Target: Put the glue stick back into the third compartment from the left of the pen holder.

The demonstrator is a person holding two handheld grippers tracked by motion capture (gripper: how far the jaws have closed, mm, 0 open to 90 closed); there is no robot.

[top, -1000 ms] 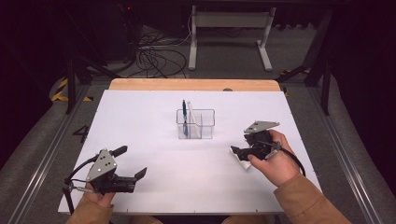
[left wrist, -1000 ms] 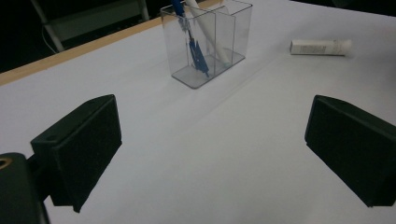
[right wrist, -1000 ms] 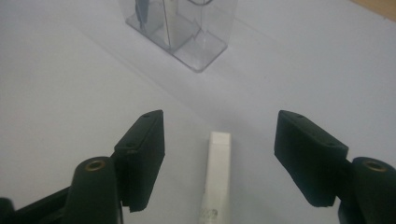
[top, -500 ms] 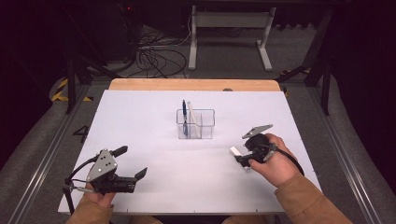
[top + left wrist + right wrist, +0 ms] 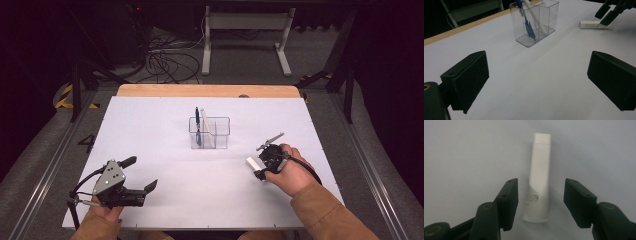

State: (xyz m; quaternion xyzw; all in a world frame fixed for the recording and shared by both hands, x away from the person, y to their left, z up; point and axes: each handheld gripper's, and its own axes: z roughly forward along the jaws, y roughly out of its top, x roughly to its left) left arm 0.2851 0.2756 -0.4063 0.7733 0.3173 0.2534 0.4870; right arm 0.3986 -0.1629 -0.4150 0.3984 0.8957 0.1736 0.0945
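Closing your right gripper (image 5: 540, 202) jaws around white tube (image 5: 539, 177), untouched | right of clear organizer (image 5: 209, 133) | left gripper (image 5: 141, 175) gaped wide

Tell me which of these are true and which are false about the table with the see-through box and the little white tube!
1. The small white plastic tube lies flat on the white table. True.
2. The right tongs are squeezing the tube tight. False: the tube lies between the jaws, with a gap on each side. The jaws have just been closing.
3. The clear plastic two-compartment box holds a blue pen and a white pen. True.
4. The left tongs are holding a pen. False: they are open, with bare table between them.
5. The clear box is tipped over on its side. False: it stands upright.
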